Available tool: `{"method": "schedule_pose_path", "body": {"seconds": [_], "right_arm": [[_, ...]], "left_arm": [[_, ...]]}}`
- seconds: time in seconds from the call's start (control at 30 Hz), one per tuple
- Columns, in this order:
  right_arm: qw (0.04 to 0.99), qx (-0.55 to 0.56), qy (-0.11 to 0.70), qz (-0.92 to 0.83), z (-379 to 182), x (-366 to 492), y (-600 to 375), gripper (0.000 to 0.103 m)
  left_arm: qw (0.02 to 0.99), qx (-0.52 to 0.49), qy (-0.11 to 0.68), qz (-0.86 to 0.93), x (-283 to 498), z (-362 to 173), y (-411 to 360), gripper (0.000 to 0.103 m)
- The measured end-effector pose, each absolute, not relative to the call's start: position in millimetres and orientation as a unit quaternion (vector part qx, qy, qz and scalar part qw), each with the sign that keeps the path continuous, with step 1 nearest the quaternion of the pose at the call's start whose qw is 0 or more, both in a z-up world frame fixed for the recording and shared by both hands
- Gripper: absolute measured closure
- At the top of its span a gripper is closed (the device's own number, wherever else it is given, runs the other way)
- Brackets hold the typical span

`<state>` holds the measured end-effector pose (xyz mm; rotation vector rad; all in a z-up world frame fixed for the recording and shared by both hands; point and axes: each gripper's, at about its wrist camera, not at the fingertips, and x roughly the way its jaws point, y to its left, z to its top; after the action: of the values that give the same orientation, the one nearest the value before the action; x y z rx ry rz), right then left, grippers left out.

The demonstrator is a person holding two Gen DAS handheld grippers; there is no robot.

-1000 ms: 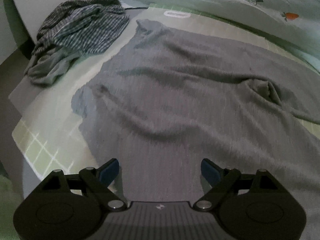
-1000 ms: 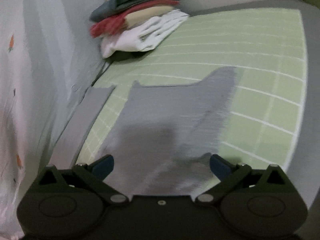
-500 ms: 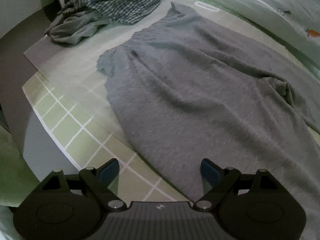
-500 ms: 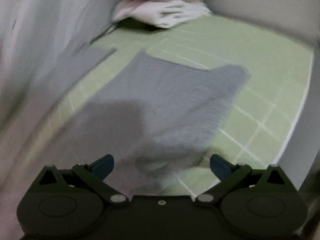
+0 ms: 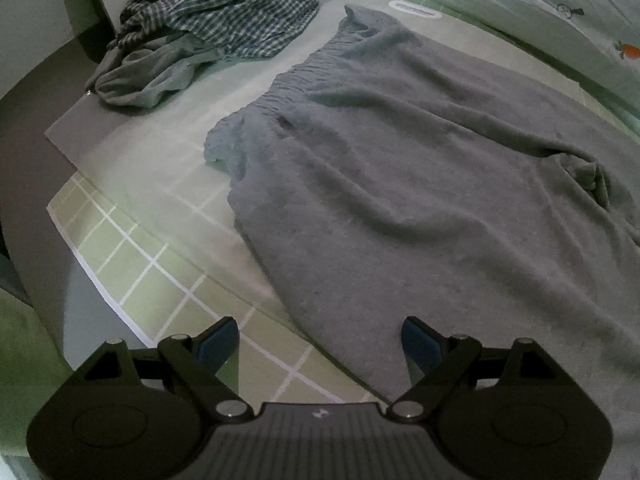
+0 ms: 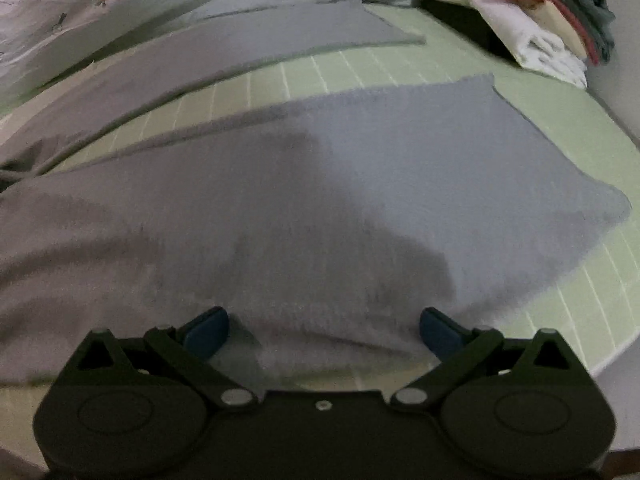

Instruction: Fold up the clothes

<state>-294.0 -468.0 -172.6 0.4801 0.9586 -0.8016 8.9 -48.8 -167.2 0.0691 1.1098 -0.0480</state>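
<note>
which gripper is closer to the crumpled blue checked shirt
Left. The left gripper faces the crumpled blue checked shirt across the grey garment; the right gripper view doesn't show it.

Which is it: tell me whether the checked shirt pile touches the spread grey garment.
Apart. The left wrist view shows bare mat between the checked shirt pile and the grey garment.
</note>
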Motion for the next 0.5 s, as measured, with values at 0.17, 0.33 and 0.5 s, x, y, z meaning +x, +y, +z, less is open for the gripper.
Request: {"method": "schedule_pose_path", "body": {"seconds": [0.17, 0.33, 0.5], "right_arm": [[0.77, 0.22, 0.465, -0.378, -170, -301, -458, 0.0], [0.796, 0.189, 0.429, -0.382, -154, -273, -439, 0.0], [0.813, 0.207, 0.411, -0.358, -165, -223, -434, 0.0]], "left_arm": [[0.848, 0.034, 0.528, -0.029, 14, -166, -39, 0.014], [0.846, 0.027, 0.532, -0.032, 24, -164, -28, 0.014], [0.844, 0.035, 0.533, -0.041, 34, -164, -21, 0.014]]}}
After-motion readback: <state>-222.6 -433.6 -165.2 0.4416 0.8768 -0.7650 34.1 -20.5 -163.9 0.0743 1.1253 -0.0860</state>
